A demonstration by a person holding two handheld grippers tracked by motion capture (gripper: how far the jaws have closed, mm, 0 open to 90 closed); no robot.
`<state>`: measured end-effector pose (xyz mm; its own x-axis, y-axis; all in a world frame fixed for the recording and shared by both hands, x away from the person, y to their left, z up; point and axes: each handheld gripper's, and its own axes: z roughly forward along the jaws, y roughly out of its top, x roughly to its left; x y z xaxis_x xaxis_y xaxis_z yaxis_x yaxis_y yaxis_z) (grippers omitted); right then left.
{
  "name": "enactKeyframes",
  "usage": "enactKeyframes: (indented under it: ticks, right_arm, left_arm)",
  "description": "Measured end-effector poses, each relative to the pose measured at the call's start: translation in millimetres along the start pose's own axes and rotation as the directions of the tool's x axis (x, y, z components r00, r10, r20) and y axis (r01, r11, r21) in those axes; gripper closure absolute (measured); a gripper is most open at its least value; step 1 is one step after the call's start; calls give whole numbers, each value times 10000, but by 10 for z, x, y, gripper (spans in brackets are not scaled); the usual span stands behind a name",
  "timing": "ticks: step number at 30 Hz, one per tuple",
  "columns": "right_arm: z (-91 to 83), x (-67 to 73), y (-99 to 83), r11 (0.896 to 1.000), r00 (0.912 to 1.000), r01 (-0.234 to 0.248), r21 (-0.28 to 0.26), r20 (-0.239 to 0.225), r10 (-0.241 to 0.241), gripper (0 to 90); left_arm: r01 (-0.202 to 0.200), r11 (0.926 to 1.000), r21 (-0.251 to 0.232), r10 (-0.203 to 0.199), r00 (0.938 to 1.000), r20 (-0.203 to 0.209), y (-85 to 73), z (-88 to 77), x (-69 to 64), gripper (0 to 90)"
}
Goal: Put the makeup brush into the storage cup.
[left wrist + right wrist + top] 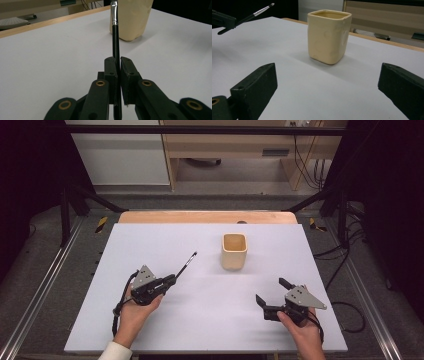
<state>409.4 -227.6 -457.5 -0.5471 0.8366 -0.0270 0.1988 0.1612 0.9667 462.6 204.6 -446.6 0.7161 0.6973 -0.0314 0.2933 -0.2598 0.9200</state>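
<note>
The flat white table, smooth and matte, with a light wooden edge at its far side, carries everything. On it stands a cream ceramic cup with a square mouth and rounded corners, upright, its glazed walls slightly uneven. Nearer than the cup and to its right, the right black metal gripper rests in a hand low over the table; its blocky jaws stand wide apart with nothing between them. Nearer than the cup and to its left, the left black metal gripper has its jaws closed on a thin black paintbrush with a shiny silver ferrule. The brush is held by its handle, and its small dark tip points toward the cup, well apart from it.
</note>
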Motion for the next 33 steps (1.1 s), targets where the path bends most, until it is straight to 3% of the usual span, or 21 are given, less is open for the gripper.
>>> enactKeyframes:
  ticks: [10,14,19,28,33]
  right_arm:
    - [15,25,12,10000,10000,-29,-64,-59,29,23]
    - [43,64,27,9998,9997,-171,-90,-170,169,23]
    - [74,136,64,9998,9998,8,-197,-222,-12,24]
    - [176,248,281,9964,9989,-380,-762,-307,357,34]
    - [267,271,416,9955,9984,-292,-904,-502,247,34]
  left_arm:
    - [-57,9998,-177,60,9998,176,32,7,-55,842]
    - [-98,9993,-362,112,9992,385,58,20,-99,842]
    - [35,9977,-684,14,9974,720,109,22,-184,842]
    - [-267,9956,-897,359,9941,1026,249,116,-296,842]
    - [-225,9946,-1009,349,9918,1229,332,229,-347,842]
